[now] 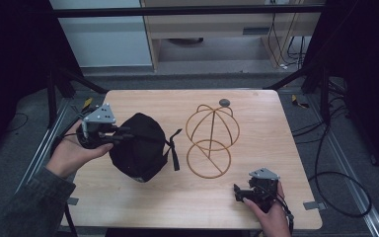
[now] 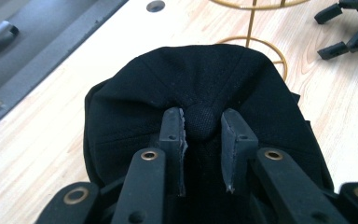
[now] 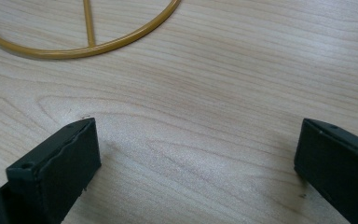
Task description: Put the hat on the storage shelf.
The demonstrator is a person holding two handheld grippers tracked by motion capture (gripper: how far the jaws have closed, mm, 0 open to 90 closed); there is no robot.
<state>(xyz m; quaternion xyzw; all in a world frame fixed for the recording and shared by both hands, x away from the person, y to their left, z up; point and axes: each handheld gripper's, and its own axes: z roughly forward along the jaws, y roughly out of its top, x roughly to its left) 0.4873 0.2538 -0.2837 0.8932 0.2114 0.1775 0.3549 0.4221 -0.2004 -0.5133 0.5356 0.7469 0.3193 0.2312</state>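
left gripper (image 2: pixel 203 122) pinches black cap (image 2: pixel 200 79), perhaps lifted; right gripper (image 3: pixel 196 154) gapes empty.

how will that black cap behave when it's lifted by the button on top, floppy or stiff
Probably floppy: the black cap is soft creased cloth, and the left gripper pinches only its top button, so the crown will likely sag around that point. The strap looks loose and may dangle. It seems light, though it could swing and catch the gold wire stand.
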